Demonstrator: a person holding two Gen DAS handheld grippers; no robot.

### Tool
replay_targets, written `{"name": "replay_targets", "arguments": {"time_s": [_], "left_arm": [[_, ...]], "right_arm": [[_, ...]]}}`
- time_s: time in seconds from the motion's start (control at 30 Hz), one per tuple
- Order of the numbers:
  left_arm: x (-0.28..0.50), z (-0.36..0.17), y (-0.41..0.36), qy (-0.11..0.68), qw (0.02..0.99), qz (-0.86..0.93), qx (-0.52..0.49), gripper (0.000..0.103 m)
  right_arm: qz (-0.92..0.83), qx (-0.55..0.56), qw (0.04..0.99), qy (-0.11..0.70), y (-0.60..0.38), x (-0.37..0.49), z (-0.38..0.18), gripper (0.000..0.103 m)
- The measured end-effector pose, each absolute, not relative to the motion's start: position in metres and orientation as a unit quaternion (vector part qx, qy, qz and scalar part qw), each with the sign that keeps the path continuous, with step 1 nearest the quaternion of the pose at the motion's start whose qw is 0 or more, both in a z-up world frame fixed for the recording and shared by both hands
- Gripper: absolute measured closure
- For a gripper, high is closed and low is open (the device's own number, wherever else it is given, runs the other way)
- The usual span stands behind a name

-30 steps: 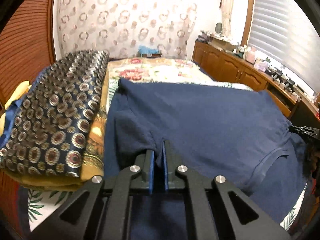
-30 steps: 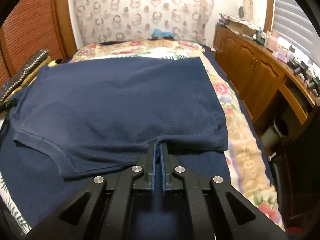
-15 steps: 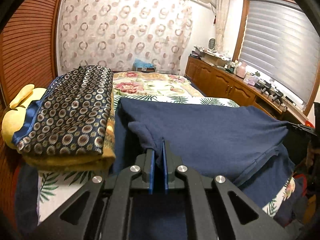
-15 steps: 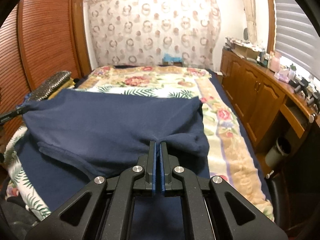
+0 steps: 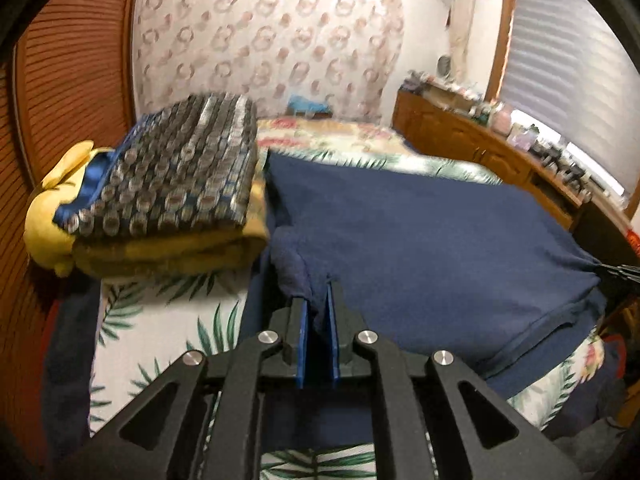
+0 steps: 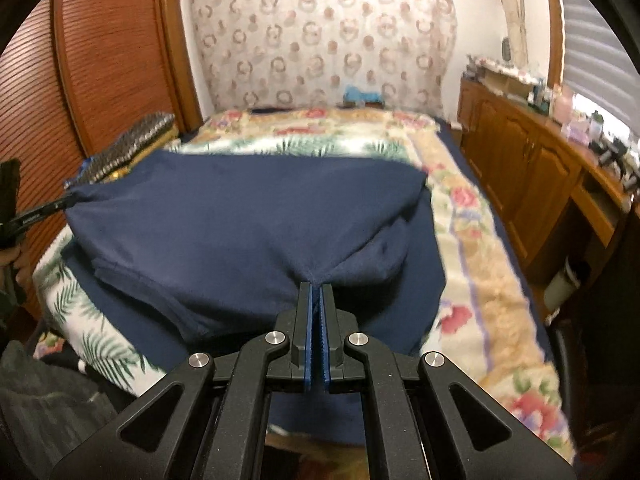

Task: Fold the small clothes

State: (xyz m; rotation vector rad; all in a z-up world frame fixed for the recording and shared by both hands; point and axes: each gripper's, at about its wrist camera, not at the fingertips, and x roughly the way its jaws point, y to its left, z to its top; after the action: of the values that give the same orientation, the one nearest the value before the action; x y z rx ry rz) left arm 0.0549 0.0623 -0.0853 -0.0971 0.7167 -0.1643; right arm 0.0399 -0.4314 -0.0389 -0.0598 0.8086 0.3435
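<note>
A navy T-shirt (image 5: pixel 420 240) hangs stretched between both grippers above the bed, its far part still lying on the floral bedspread (image 5: pixel 160 320). My left gripper (image 5: pixel 316 292) has a fold of the shirt's left edge between its blue pads, and its jaws are opening slightly while the cloth stays pinched. My right gripper (image 6: pixel 316 286) is shut on the shirt's (image 6: pixel 240 216) right edge, which puckers at the tips. In the right wrist view the left gripper (image 6: pixel 60 204) shows at the far left, pulling its corner taut. The right gripper's tip (image 5: pixel 616 270) shows at the right rim of the left wrist view.
A folded stack with a dark patterned cloth (image 5: pixel 172 176) on a yellow blanket lies left of the shirt. A slatted wooden door (image 6: pixel 100 60) stands on the left, a wooden cabinet (image 6: pixel 540 184) with clutter on the right, and a bin (image 6: pixel 564 284) beside the bed.
Both grippers have drawn back along the bed with the shirt, which has gone from lying flat to hanging taut. The gap between the left pads is slightly wider.
</note>
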Motion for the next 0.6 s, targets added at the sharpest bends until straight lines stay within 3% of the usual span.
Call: {"name": "replay_targets", "arguments": {"time_s": [0.1,0.27,0.37,0.6], "left_arm": [[0.049,-0.092,0.062,0.361,0.928,-0.084,-0.051,0.088],[0.036,-0.094,0.064,0.365,0.926,-0.083,-0.043,0.064],[0.031,-0.094,0.065,0.363,0.928,-0.074,-0.036,0.055],[0.031,-0.095,0.062,0.368,0.926,-0.08,-0.039,0.05]], "right_arm": [[0.162,-0.021,0.898,0.408,-0.43,0.039,-0.051,0.099],[0.149,-0.017,0.906,0.396,-0.444,0.034,-0.04,0.084],[0.133,-0.022,0.911,0.389,-0.452,0.032,-0.035,0.078],[0.122,-0.021,0.908,0.4,-0.456,0.038,-0.05,0.078]]}}
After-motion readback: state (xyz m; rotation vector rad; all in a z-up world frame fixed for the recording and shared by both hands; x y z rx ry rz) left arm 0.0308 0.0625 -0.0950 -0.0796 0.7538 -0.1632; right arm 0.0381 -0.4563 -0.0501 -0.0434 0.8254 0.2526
